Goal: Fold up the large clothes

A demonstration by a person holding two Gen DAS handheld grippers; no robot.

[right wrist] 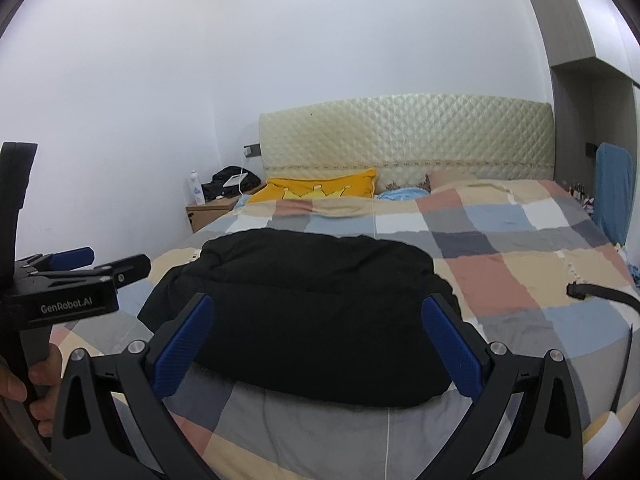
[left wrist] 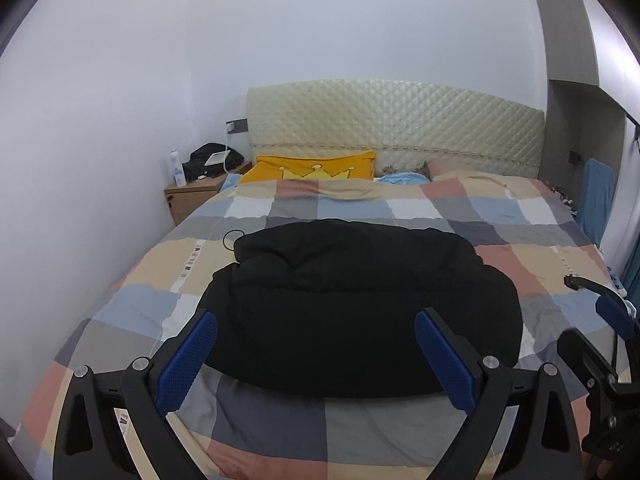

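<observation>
A bulky black garment lies bunched in a folded mound on the checked bedspread; it shows in the right wrist view too, as the black garment. My left gripper hovers over its near edge, open, nothing between the blue pads. My right gripper hangs open above the same mound, blue pads wide apart. The left gripper appears from the side at the left edge of the right wrist view, held by a hand.
A quilted cream headboard and a yellow pillow stand at the far end. A wooden nightstand with a bottle and a black bag sits at the far left. A black strap lies on the bedspread at right.
</observation>
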